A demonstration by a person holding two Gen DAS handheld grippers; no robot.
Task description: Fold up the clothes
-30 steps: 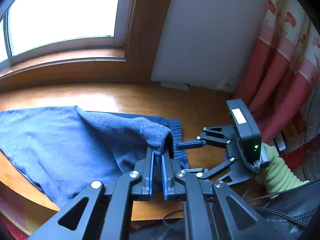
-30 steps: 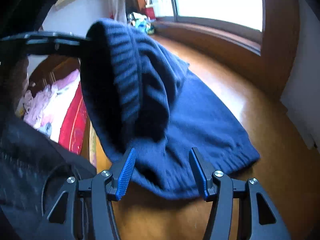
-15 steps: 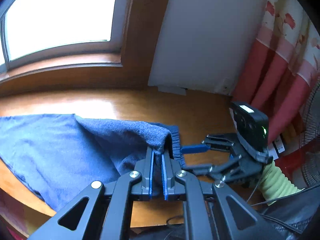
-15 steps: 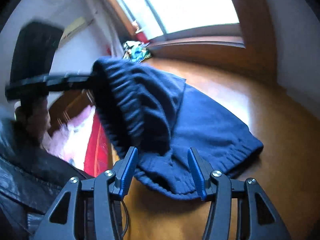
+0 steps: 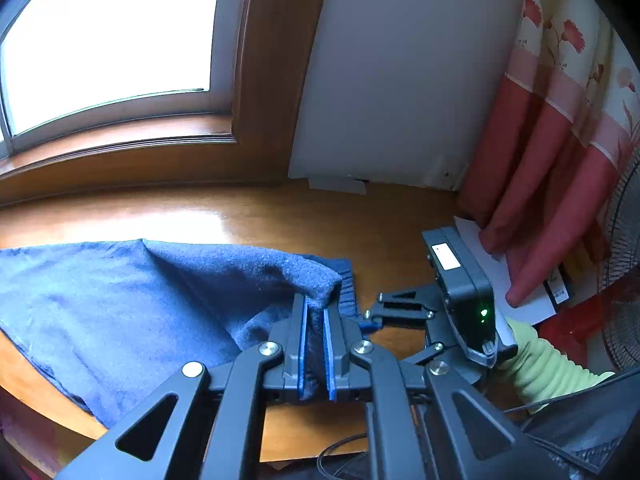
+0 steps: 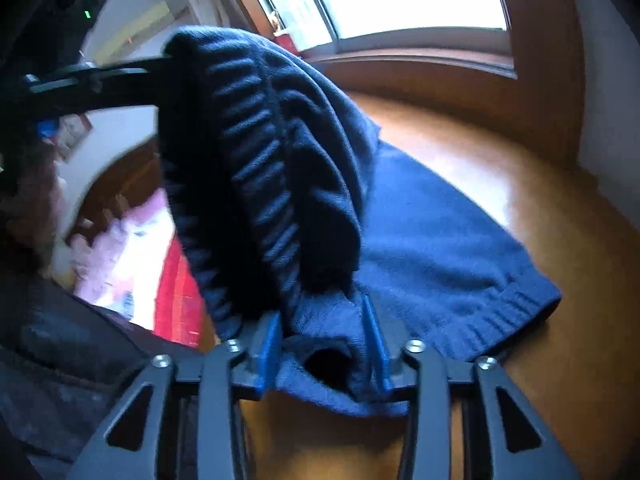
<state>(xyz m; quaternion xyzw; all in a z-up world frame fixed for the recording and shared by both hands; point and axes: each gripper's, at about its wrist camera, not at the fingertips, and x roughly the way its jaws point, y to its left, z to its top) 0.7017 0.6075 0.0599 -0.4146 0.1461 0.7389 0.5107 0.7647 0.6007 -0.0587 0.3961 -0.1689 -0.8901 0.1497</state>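
Observation:
A blue knitted sweater lies spread on the wooden table, its ribbed hem toward the right. My left gripper is shut on a fold of it near the hem and holds that fold raised off the table. In the right wrist view the raised fold hangs as a dark ribbed hump from the left gripper. My right gripper has bunched hem fabric between its blue pads, which press it from both sides. Its black housing sits just right of the left gripper.
A window and a white wall panel stand behind the table. Red curtains, papers and a fan crowd the right side. A green sleeve is behind the right gripper. Pink and red bedding lies beyond the table's near edge.
The right gripper has moved in onto the hem and its fingers have narrowed around the fabric. The left gripper keeps its hold on the raised fold, shifted slightly.

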